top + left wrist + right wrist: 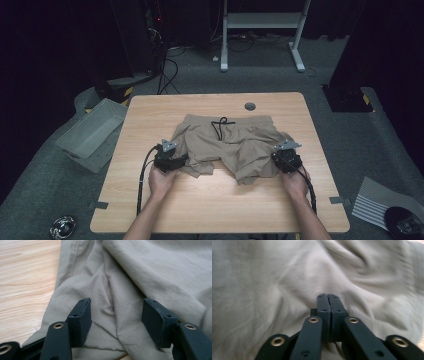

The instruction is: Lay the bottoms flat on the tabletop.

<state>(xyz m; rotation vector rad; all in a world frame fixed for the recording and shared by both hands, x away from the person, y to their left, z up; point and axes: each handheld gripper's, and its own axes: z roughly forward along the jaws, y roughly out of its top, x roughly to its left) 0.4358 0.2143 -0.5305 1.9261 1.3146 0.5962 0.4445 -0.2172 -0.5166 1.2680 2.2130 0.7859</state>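
Crumpled khaki shorts [230, 142] with a black drawstring [220, 127] lie in the middle of the wooden table [215, 200], waistband at the far side. My left gripper [181, 161] is at the near left leg hem. In the left gripper view it [116, 320] stands open, a raised fold of the shorts [150, 272] between the jaws and the pads apart from it. My right gripper [280, 159] is at the right leg. In the right gripper view its [328, 297] pads meet over the shorts [274, 290], with no cloth seen between them.
A grey bin [90, 134] sits on the floor left of the table. A white desk frame [262, 30] stands behind, with cables beside it. A round grommet [250, 106] marks the table's far edge. Bare wood lies in front of the shorts.
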